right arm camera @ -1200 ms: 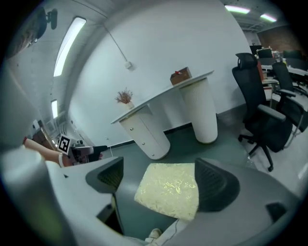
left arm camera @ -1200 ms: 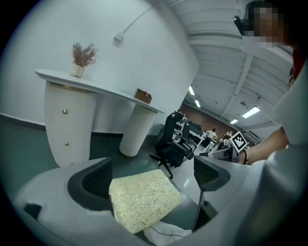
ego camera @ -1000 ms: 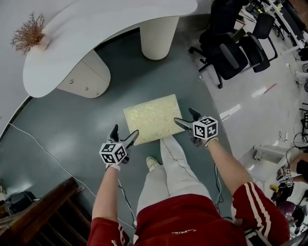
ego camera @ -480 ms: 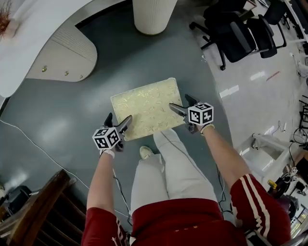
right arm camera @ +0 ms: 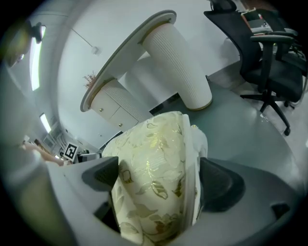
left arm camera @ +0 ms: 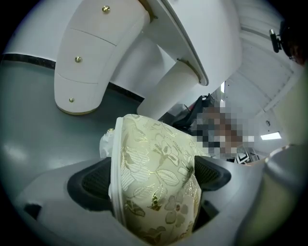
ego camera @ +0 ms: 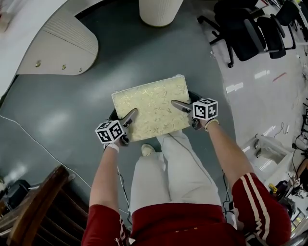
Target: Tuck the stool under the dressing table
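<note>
Head view looks steeply down past the person's red top and white trousers [ego camera: 168, 178] to a pale shoe [ego camera: 148, 150] planted on the grey-green floor [ego camera: 62, 120]. A dark brown wooden chair [ego camera: 33, 206] sits at the near left.

Just beyond the shoe stands the stool with the rectangular cream-and-gold floral brocade seat [ego camera: 151, 108], out on open floor and apart from the table ahead. The left gripper [ego camera: 124, 115] straddles the seat's near left corner. Its jaws are wide apart, one above the cushion and one below, and the fabric fills the gap almost from pad to pad (the left gripper view shows the white piping lying against one pad). The right gripper [ego camera: 185, 100] straddles the right edge in the same way. Its jaws have just been opening and stand as wide as they go, with the cushion between them.

Farther off, past a stretch of bare floor, is the white curved dressing table [ego camera: 14, 53], with a rounded drawer unit with small brass knobs [ego camera: 67, 48] and a ribbed cream cylindrical pedestal [ego camera: 161, 9]. At the far right, black office chairs [ego camera: 250, 33] stand on pale glossy flooring.
</note>
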Motion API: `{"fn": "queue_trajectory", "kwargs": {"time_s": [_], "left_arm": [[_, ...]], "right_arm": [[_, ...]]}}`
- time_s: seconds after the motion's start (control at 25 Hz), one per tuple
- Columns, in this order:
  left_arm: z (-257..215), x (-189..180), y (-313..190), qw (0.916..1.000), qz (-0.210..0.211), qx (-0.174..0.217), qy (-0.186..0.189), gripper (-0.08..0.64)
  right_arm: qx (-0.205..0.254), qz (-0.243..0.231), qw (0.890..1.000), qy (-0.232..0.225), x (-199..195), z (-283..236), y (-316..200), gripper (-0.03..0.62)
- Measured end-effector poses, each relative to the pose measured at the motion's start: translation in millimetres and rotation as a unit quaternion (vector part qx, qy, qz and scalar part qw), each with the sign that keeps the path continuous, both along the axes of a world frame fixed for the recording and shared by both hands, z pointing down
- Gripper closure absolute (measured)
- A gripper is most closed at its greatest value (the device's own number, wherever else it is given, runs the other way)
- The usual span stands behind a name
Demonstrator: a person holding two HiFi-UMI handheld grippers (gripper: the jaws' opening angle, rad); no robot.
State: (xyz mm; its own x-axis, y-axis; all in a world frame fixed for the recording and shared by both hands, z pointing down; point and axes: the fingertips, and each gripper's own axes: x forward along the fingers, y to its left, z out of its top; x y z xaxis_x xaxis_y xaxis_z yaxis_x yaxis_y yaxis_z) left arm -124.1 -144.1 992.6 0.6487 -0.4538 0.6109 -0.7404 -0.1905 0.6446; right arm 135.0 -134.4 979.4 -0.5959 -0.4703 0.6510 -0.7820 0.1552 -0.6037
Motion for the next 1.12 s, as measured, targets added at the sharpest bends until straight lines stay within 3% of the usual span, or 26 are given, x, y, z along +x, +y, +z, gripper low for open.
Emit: {"fn": "queue_trajectory", "kwargs": {"time_s": [0.16, 0.72, 1.12], "left_arm": [[3.8, 0.5, -2.8, 0.9999, -0.006, -0.008, 0.010, 0.020], [-6.6, -2.1, 10.3, 0.9981, -0.049, -0.032, -0.019, 0.019], [-80.1, 13.0, 14.5, 0.9977, -0.053, -0.031, -0.027, 0.021]], "right_arm": [[-0.024, 0.013, 0.999, -0.037, -6.6, 6.5, 0.8, 0.095], [-0.052, 0.029, 0.997, -0.042, -4.0, -1.6, 13.3, 0.129], [-0.049, 0.025, 0.998, -0.035, 12.3, -75.3, 13.5, 0.130]]}}
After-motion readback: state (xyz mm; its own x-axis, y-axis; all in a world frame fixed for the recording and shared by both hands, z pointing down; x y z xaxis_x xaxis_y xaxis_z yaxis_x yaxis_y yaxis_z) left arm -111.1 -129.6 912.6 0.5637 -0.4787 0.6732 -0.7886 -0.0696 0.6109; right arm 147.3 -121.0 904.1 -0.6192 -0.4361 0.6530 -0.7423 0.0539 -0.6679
